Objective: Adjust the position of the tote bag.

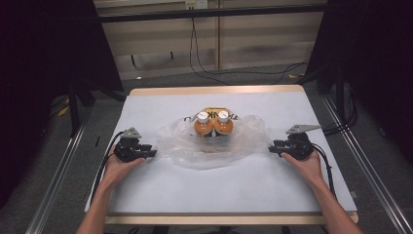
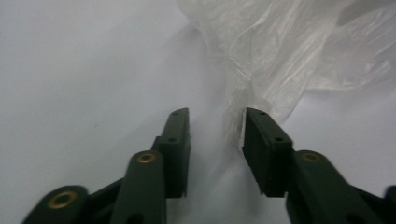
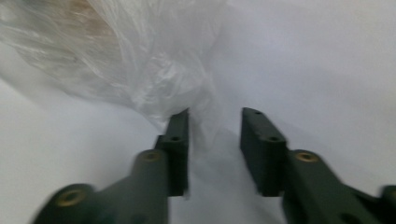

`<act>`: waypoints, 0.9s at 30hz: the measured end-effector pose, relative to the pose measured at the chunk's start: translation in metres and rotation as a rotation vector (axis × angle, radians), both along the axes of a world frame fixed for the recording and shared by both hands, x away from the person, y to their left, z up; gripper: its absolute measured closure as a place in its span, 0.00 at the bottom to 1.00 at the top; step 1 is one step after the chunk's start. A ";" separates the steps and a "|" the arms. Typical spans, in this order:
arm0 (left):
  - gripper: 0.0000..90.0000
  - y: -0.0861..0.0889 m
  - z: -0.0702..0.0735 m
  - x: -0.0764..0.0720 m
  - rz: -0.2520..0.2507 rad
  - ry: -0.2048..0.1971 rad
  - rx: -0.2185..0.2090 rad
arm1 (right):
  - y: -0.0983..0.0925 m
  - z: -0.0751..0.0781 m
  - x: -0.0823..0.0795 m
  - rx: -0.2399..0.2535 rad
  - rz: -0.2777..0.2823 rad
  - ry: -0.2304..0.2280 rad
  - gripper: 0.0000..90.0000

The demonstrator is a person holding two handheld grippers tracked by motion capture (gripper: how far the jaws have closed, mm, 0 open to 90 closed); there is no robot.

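A crumpled clear plastic bag (image 1: 209, 148) lies in the middle of the white table sheet (image 1: 219, 187). Two orange bottles (image 1: 213, 126) with white caps stand side by side at its far edge. My left gripper (image 1: 152, 153) rests at the bag's left end, held by a hand. In the left gripper view its jaws (image 2: 217, 116) stand apart, with a fold of the bag (image 2: 289, 51) reaching in beside the right jaw. My right gripper (image 1: 272, 147) sits at the bag's right end. In the right gripper view its jaws (image 3: 215, 114) are also apart, and the bag (image 3: 130, 60) touches the left jaw's tip.
A yellow and dark pack with lettering (image 1: 214, 113) lies just behind the bottles. The wooden table edge (image 1: 214, 90) runs along the far side. Cables (image 1: 209, 73) trail on the floor beyond, and metal rails (image 1: 58, 170) flank the table.
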State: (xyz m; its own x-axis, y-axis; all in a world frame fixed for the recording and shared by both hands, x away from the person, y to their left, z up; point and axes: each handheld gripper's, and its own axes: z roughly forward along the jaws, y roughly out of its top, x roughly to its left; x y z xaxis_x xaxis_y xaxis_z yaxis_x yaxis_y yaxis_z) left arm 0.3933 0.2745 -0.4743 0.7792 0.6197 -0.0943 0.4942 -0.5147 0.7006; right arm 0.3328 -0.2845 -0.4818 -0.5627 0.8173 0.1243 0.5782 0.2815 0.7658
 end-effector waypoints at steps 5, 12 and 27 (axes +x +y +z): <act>0.45 0.000 0.015 -0.003 -0.011 -0.047 -0.085 | -0.003 0.009 -0.004 0.069 0.000 -0.037 0.37; 0.32 0.002 0.036 -0.006 0.018 -0.107 -0.201 | -0.001 0.024 -0.011 0.116 -0.014 -0.106 0.22; 0.60 -0.025 0.057 -0.020 -0.079 -0.157 -0.240 | -0.001 0.072 -0.034 0.224 0.022 -0.227 0.18</act>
State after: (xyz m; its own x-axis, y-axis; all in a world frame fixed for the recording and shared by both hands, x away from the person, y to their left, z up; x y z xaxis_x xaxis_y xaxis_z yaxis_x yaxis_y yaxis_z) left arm 0.3729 0.2497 -0.4174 0.8406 0.5313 -0.1054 0.3355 -0.3579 0.8714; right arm 0.2989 -0.2856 -0.4100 -0.6140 0.7709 0.1692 0.3809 0.1016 0.9190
